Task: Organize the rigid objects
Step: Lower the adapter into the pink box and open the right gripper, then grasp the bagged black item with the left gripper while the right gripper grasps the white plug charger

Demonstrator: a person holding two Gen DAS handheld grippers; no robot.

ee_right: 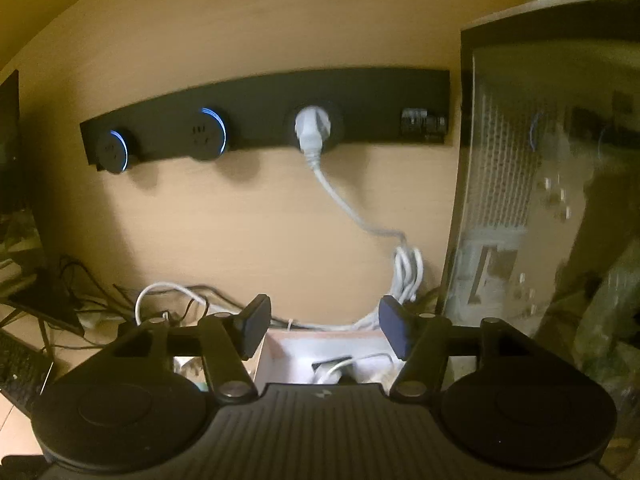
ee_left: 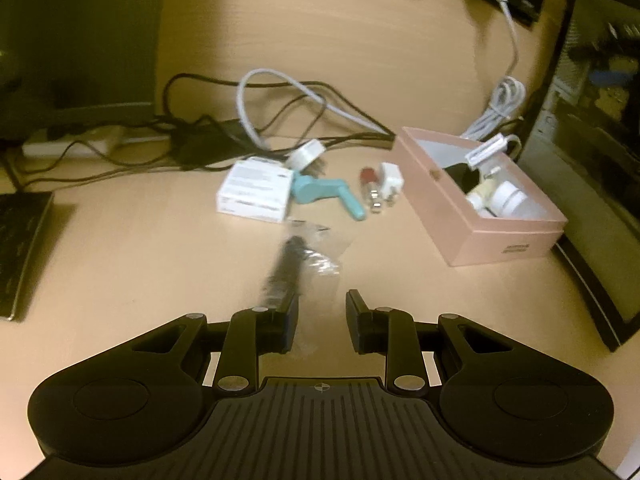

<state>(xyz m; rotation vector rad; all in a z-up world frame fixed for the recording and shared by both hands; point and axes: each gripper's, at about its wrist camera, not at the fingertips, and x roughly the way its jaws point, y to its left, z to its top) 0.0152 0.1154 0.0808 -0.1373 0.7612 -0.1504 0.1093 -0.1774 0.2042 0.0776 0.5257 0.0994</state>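
Note:
In the left wrist view my left gripper is shut on a clear plastic bag. A blurred black stick-like item sits inside the bag, above the wooden desk. Beyond it lie a white carton, a teal handle, a red-capped item and a white plug adapter. An open pink box at the right holds a white jar and a white charger. My right gripper hangs open and empty above the pink box.
Tangled black and grey cables run behind the objects. A computer case stands right of the pink box and a monitor is at the back left. A black socket rail is on the wall. A dark flat device lies at the left edge.

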